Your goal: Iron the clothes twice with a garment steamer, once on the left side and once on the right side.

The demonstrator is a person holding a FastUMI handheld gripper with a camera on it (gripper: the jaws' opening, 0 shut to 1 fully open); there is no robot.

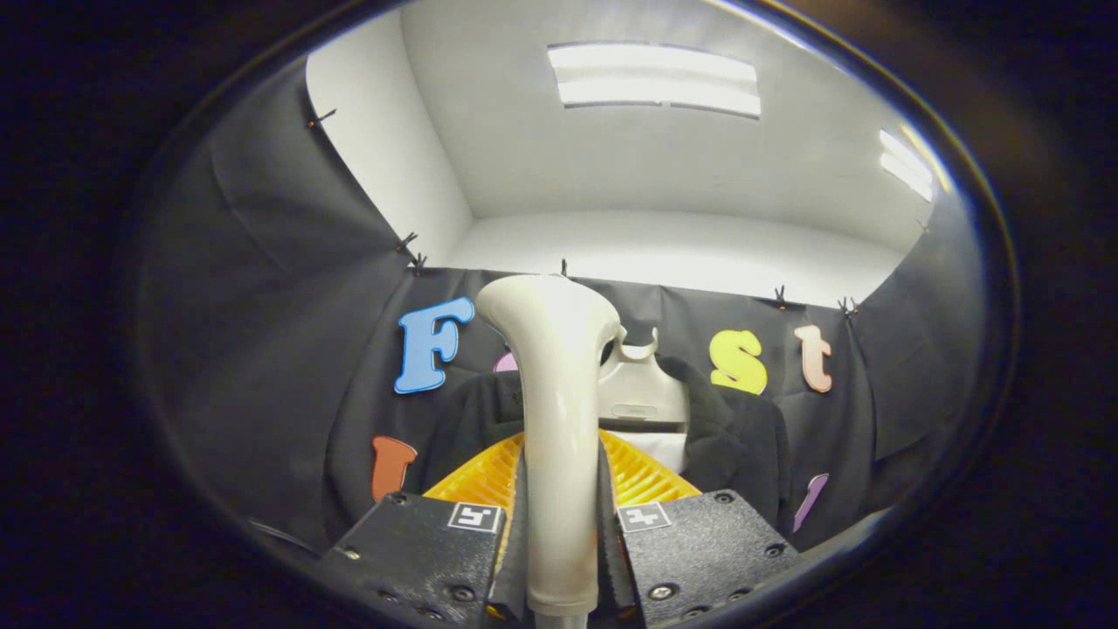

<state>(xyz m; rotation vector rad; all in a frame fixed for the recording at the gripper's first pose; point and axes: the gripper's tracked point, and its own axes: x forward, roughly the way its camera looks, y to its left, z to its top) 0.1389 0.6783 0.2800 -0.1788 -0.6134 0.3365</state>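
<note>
Gripper (559, 559) fingers clamp the steamer handle (559, 419) from both sides, upright; beyond the handle hangs a dark garment (742, 437) on a pale hanger (642, 384)

A black cloth wall (262, 288) hangs around the booth, draped in loose folds and creased in places. Small dark clips (409, 238) pin its top edge at several points along the line. Above that cloth edge rise plain white room walls (384, 148), meeting in a corner over the left part of the cloth. Higher still, above the cloth wall, spreads a smooth white ceiling (629, 166). A long rectangular ceiling light panel (655, 80) glows brightly there, split into two strips. A second bright light panel (907, 164) sits farther right of it, over the cloth's right side
</note>
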